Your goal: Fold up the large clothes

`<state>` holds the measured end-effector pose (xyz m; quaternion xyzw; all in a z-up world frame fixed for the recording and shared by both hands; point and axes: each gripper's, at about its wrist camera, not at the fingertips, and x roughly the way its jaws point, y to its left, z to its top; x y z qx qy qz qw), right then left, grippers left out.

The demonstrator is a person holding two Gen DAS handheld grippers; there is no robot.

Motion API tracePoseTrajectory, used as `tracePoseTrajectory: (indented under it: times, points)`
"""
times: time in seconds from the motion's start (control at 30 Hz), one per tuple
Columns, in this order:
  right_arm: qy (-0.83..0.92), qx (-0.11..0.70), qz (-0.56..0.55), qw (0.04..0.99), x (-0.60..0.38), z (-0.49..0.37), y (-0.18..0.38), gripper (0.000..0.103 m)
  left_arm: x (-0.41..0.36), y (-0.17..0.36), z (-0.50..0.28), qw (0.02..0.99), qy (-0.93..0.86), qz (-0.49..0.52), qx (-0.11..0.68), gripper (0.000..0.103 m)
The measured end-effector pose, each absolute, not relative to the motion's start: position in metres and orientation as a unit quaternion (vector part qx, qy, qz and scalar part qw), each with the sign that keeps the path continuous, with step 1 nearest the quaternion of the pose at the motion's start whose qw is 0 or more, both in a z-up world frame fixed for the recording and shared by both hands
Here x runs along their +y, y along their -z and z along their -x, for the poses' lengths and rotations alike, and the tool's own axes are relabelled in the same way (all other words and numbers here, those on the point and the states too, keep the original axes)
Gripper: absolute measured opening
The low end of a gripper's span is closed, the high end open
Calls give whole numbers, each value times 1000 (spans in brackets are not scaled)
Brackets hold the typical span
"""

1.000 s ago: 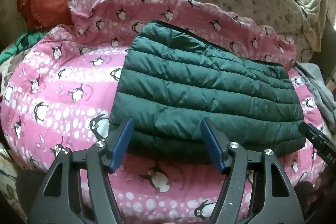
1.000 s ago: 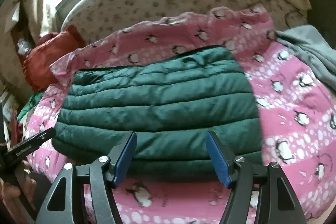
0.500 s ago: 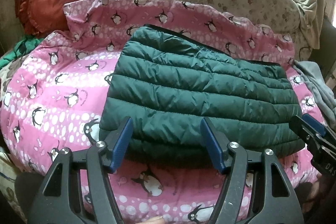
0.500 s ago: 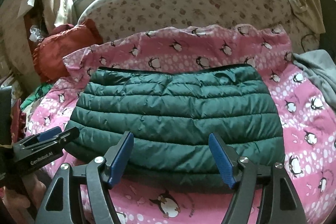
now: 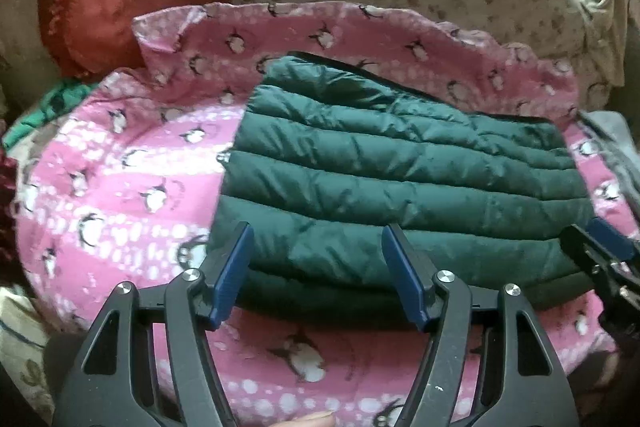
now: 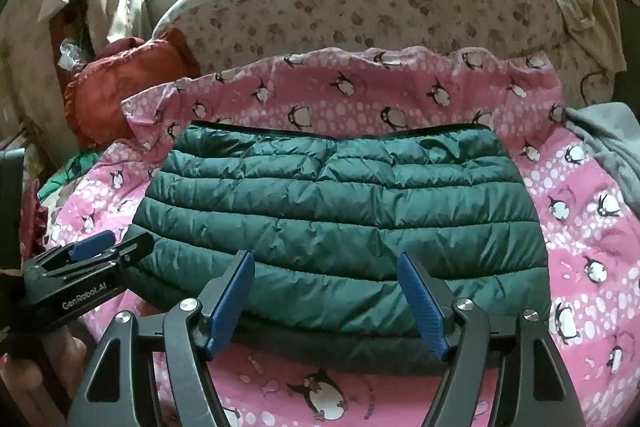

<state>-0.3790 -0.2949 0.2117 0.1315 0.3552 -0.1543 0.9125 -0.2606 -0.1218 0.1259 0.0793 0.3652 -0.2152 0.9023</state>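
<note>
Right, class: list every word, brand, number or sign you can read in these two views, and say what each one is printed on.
"GenRobot.AI": white print on the side of the left gripper, seen in the right wrist view.
Small purple lettering beside a penguin on the pink blanket: too small and warped to read.
The green quilted jacket shows no readable label.

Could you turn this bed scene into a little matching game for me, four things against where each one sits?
Things:
1. green puffer jacket
2. red cushion
3. grey garment
4. penguin blanket

Places:
A. at the right edge of the bed
B. folded in the middle of the bed
C. spread under the jacket
D. far left, by the headboard

Pairs: 1-B, 2-D, 3-A, 4-C
</note>
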Motion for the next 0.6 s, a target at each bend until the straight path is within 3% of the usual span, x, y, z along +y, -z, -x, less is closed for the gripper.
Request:
tracePoseTrajectory:
  times: [0.6]
  points:
    - [157, 358, -141, 909, -303, 379, -207, 71, -129, -127, 261, 898, 230, -72, 368, 67]
